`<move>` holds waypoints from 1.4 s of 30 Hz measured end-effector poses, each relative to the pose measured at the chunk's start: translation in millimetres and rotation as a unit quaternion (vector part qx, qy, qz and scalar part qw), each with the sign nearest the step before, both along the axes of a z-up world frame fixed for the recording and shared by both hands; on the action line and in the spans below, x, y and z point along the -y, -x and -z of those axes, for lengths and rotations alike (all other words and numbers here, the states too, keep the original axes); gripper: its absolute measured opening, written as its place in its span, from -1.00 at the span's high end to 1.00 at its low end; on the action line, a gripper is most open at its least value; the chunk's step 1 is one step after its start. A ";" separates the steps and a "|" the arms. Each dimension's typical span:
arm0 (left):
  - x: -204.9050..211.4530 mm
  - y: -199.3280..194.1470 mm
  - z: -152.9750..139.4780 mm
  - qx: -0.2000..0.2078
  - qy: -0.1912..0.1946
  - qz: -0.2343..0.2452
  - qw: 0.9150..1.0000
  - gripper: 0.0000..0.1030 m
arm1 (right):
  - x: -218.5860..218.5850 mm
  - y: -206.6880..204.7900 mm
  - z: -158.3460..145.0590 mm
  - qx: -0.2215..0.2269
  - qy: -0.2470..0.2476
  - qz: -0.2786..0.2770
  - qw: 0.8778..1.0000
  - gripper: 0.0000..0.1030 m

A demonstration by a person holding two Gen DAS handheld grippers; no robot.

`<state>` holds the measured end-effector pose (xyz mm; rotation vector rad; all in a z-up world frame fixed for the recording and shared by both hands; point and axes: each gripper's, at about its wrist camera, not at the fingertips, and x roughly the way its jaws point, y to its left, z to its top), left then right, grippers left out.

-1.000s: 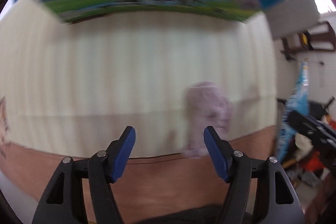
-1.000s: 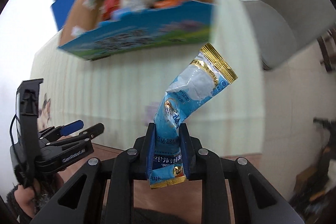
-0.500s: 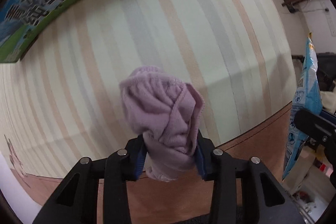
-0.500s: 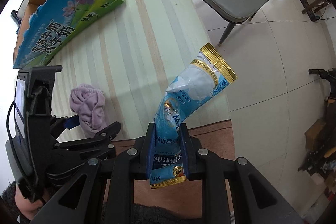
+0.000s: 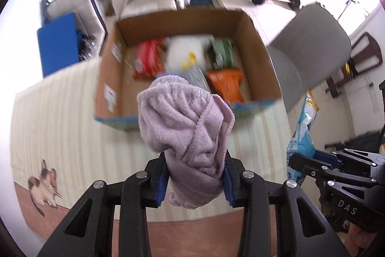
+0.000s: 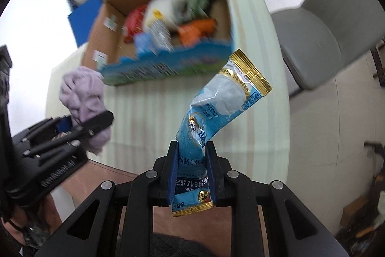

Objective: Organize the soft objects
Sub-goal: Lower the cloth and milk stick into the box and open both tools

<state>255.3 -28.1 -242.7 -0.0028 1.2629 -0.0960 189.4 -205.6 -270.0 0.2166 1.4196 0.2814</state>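
Standing ahead, open box (image 5: pixel 255 40) of packets, grey chair (image 6: pixel 320 23) beside

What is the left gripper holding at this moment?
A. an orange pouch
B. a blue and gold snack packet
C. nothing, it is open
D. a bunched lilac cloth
D: in the left wrist view the left gripper is closed on the bunched lilac cloth, while the blue and gold packet sits in the right gripper.

One lilac cloth (image 5: pixel 185 129); one blue packet (image 6: pixel 223 107); one cardboard box (image 5: pixel 255 40); one grey chair (image 6: pixel 320 23); two tongs.
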 end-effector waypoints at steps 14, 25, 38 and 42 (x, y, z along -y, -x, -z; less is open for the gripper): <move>-73.4 -105.6 21.6 -0.043 -0.033 -0.063 0.997 0.33 | -15.2 -154.1 -31.2 0.018 0.106 -0.039 0.993 0.54; -96.9 -159.0 105.7 -0.177 0.006 -0.094 0.980 0.13 | -45.2 -222.1 51.6 -0.042 0.210 -0.075 0.974 0.54; -94.3 -159.5 92.5 -0.148 0.031 -0.084 0.985 -0.87 | -54.0 -229.4 62.5 -0.063 0.184 -0.059 0.979 -0.97; -89.9 -152.5 83.3 -0.128 0.032 -0.074 0.989 -0.88 | -54.3 -218.6 58.2 -0.058 0.150 -0.044 0.986 -1.00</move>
